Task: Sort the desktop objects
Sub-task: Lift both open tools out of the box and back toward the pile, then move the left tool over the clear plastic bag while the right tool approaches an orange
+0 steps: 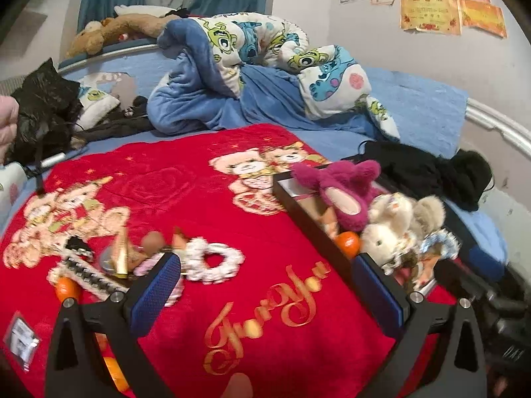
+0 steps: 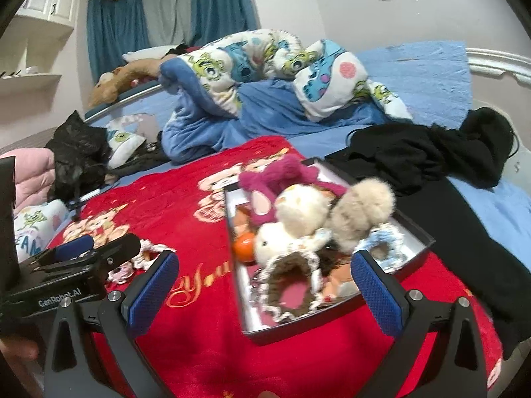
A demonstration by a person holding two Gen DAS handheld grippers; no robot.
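Both hand-held grippers, left (image 1: pixel 265 285) and right (image 2: pixel 265 285), spread and empty over red blanket (image 1: pixel 199 199); likely risk: overfilled tray (image 2: pixel 411 229) spilling plush toys (image 2: pixel 298 212) if nudged.

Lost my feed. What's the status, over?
Left tongs open, empty, above the red blanket. Right tongs open, empty, over the box of plush toys. Scrunchie and loose bits outside the box. Nothing blocking.

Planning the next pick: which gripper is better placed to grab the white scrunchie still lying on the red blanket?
Probably the left gripper. It is open with the white scrunchie just beside its left finger, while the right gripper is open over the tray.
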